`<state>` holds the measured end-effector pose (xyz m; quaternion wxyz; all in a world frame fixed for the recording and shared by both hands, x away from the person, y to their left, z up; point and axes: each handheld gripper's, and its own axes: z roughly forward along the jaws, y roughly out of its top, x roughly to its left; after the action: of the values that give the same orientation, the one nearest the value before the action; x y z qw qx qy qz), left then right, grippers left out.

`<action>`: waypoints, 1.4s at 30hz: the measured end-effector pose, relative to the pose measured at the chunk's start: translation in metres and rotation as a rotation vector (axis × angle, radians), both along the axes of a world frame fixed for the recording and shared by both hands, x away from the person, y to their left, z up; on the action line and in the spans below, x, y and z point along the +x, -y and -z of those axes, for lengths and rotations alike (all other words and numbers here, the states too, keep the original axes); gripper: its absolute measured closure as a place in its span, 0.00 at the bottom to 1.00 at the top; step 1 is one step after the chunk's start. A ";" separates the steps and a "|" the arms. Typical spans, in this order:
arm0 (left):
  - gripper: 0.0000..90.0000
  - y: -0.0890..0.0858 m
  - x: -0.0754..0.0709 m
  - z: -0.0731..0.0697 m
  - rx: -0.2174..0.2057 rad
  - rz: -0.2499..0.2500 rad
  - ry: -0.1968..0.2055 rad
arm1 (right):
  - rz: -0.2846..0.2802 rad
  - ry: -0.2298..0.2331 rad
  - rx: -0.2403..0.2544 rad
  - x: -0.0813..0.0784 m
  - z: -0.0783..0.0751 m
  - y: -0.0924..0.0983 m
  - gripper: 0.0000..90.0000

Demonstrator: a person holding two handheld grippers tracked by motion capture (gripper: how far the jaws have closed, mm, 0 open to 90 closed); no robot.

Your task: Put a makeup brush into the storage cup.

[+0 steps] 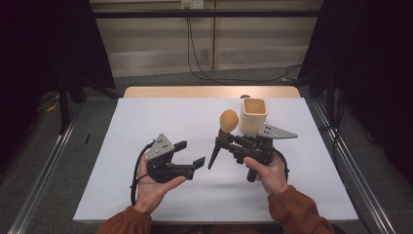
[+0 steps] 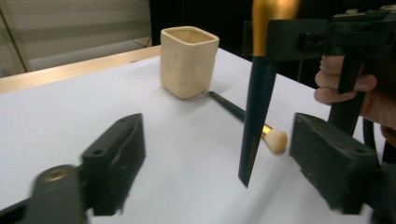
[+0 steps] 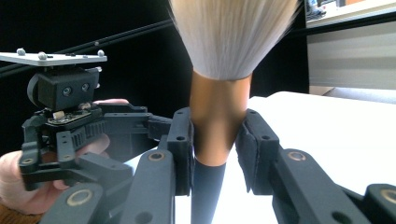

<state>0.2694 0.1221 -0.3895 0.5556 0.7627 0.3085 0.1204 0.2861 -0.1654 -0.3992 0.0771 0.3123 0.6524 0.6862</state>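
Note:
My right gripper (image 1: 226,139) is shut on a large makeup brush (image 1: 228,120), its pads pressed on the copper ferrule (image 3: 217,135) below the pale bristles (image 3: 233,37). The brush stands nearly upright, bristles up, and its dark handle (image 2: 254,116) points down over the table. My left gripper (image 1: 191,153) is open, its two jaws wide apart, and nothing touches its pads (image 2: 116,154). The handle's tip hangs just ahead of them. A cream square cup (image 1: 253,114) stands upright behind the right gripper.
A second, smaller brush (image 2: 273,139) lies flat on the white table (image 1: 146,195) in front of the cup (image 2: 189,60). A wooden strip runs along the table's far edge. Dark curtains and metal rails flank both sides.

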 end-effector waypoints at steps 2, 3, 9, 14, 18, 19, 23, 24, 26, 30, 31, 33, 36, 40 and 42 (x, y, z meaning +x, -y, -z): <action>0.14 -0.004 0.001 0.001 0.000 0.000 -0.008 | 0.009 0.006 -0.005 0.000 0.000 0.002 0.77; 0.12 -0.005 0.001 0.001 -0.008 -0.002 -0.011 | 0.012 0.007 -0.008 0.001 0.000 0.004 0.77; 0.05 -0.015 0.004 0.001 -0.010 -0.017 -0.006 | 0.031 0.014 -0.023 0.003 0.001 0.009 0.77; 0.05 -0.028 0.006 0.004 -0.052 0.004 -0.016 | 0.045 0.014 -0.029 0.004 0.001 0.013 0.77; 0.04 -0.036 0.007 0.005 -0.037 -0.020 -0.008 | 0.059 0.014 -0.028 0.006 0.002 0.018 0.77; 0.04 -0.037 0.007 0.006 -0.035 -0.026 -0.006 | 0.063 0.012 -0.028 0.007 0.002 0.019 0.77; 0.03 -0.041 0.006 0.008 -0.016 -0.069 0.007 | 0.074 0.012 -0.035 0.008 0.001 0.023 0.77; 0.01 -0.043 0.006 0.008 -0.023 -0.083 0.010 | 0.074 0.013 -0.039 0.008 0.001 0.024 0.77; 0.02 -0.046 0.006 0.009 -0.017 -0.093 0.015 | 0.082 0.016 -0.046 0.009 -0.001 0.026 0.77; 0.02 -0.055 0.003 0.009 0.002 -0.113 0.020 | 0.101 0.021 -0.049 0.012 -0.003 0.033 0.77; 0.02 -0.056 0.003 0.010 0.003 -0.120 0.022 | 0.107 0.023 -0.052 0.013 -0.003 0.034 0.77; 0.02 -0.062 0.002 0.011 0.015 -0.144 0.028 | 0.114 0.025 -0.060 0.015 -0.004 0.036 0.77; 0.03 -0.068 0.002 0.013 0.021 -0.163 0.039 | 0.125 0.030 -0.074 0.018 -0.006 0.039 0.77; 0.03 -0.073 0.001 0.014 0.027 -0.178 0.055 | 0.145 0.038 -0.080 0.022 -0.009 0.045 0.77; 0.03 -0.075 0.001 0.015 -0.001 -0.189 0.042 | 0.156 0.039 -0.083 0.023 -0.010 0.049 0.77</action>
<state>0.2704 0.1968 -0.4043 0.5486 0.7270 0.3675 0.1883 0.3093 -0.2141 -0.3887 0.1557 0.3454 0.6523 0.6565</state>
